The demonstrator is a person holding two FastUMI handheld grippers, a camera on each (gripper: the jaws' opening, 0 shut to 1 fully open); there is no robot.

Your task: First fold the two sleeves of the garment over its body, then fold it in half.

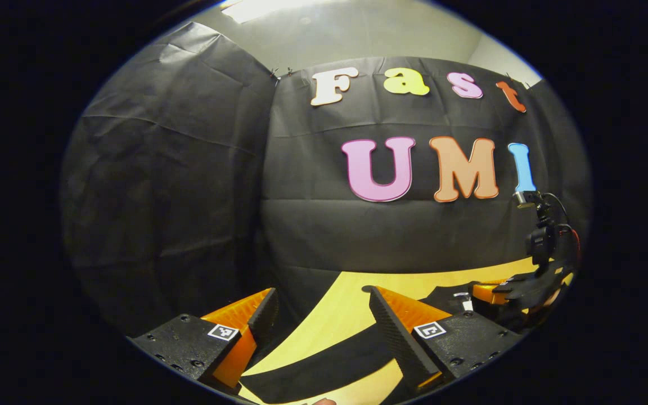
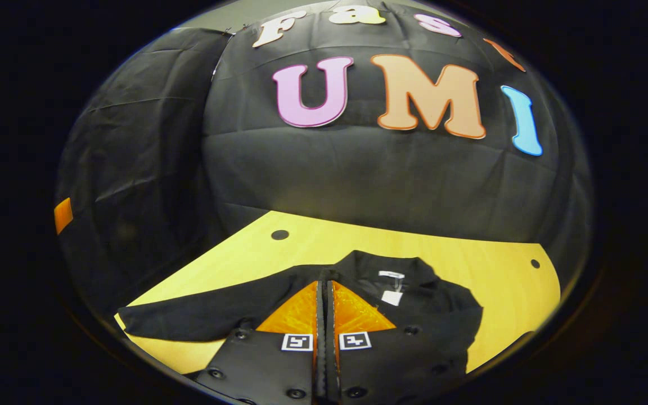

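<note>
1. Black garment (image 2: 358,304) spread flat on the wooden tabletop (image 2: 498,281), collar toward the booth wall, one sleeve (image 2: 200,315) stretched out sideways from the collar.
2. Right tongs (image 2: 324,298) clenched, fingers together, just over the garment near the collar; whether cloth is pinched cannot be told.
3. Left tongs (image 1: 318,309) released, fingers wide apart, above a black sleeve strip (image 1: 324,365) on the tabletop (image 1: 341,304).
4. Right tongs (image 1: 518,289) seen low over the garment (image 1: 448,295).

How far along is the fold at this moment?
No fold looks finished. One sleeve lies stretched out on the table, the collar exposed. The left gripper hangs open above that sleeve; the right gripper is closed over the garment. Sleeve folds and halving appear to remain.
</note>
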